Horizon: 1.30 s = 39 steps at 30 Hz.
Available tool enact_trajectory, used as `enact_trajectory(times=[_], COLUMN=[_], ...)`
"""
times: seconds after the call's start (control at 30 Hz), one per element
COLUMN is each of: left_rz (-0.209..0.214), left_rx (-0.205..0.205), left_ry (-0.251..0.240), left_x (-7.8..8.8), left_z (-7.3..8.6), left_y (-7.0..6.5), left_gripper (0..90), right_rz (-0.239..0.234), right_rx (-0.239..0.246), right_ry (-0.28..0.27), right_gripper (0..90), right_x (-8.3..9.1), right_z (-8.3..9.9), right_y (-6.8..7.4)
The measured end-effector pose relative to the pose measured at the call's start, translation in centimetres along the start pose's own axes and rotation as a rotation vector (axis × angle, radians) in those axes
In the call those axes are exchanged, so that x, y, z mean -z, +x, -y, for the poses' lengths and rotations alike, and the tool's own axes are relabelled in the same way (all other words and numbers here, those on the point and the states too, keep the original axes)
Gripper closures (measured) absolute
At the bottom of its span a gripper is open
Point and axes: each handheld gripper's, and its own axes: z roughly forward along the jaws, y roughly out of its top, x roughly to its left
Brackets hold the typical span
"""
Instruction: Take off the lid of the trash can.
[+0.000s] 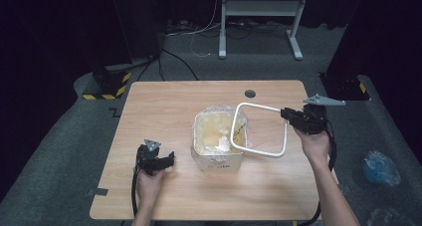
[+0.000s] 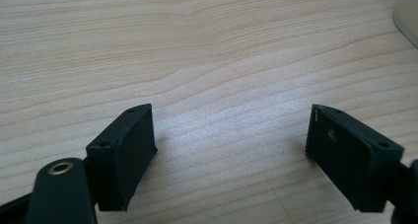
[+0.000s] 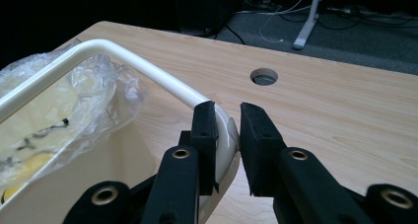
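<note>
Right claw (image 3: 227,130) clamps white frame (image 1: 278,109) corner above bin (image 1: 217,141); left claw (image 2: 231,155) wide, empty.

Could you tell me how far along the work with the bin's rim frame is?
Done: the white frame is lifted and tilted, one side over the lined bin. In hand: the right gripper clamps its corner. The left gripper rests open on the table. Left: setting the frame down.
</note>
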Motion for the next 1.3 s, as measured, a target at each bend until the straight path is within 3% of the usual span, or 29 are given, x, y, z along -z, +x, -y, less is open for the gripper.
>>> enact_trajectory(times=[1.3], left_rz=[0.001], left_rx=[-0.002], left_ry=[-0.001], left_x=[0.0], left_z=[0.0], left_y=[0.0], left_gripper=[19.2], right_rz=[0.008], right_rx=[-0.05], right_ry=[-0.02], right_gripper=[77.7], right_x=[3.0], right_z=[2.6], right_y=[-3.4])
